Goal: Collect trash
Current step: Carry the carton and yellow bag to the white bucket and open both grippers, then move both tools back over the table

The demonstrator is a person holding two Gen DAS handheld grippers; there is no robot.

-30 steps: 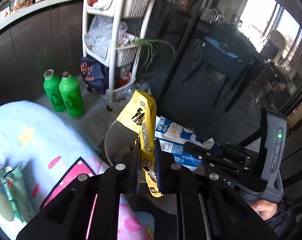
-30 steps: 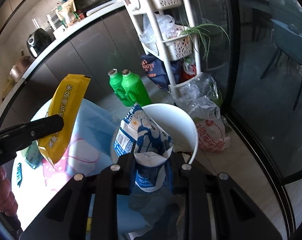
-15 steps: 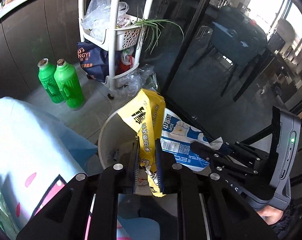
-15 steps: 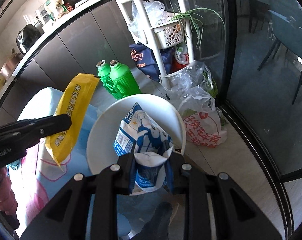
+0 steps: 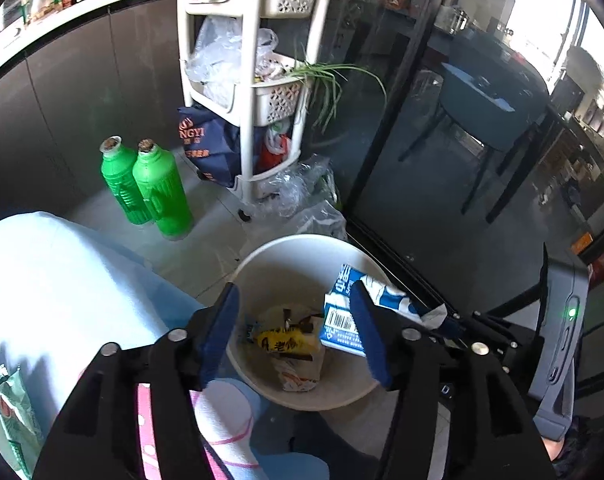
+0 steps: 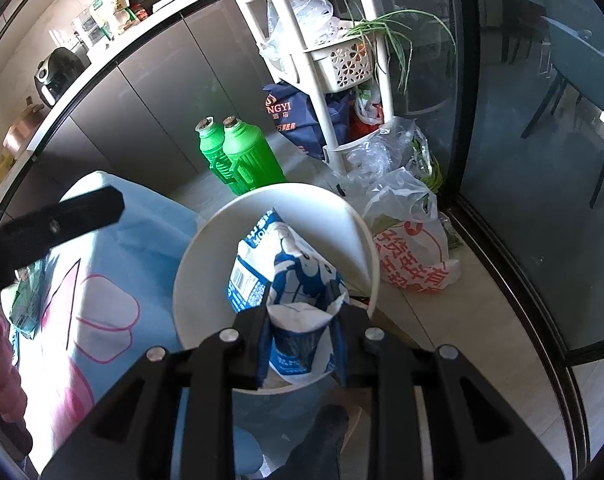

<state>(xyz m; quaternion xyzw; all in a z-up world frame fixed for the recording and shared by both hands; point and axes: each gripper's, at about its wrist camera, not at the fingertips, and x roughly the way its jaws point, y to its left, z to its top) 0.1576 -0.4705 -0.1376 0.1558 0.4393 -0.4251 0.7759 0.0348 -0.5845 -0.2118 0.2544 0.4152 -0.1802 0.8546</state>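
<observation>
bin (image 6: 190,264) floor hidden behind carton (image 6: 286,280) in right gripper (image 6: 302,344)

Left gripper (image 5: 298,330) jaws opening, empty

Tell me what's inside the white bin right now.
In the white bin: a yellow snack wrapper on a pale wrapper and dark scraps. The blue milk carton hangs above them, covering part of the bottom.
</observation>
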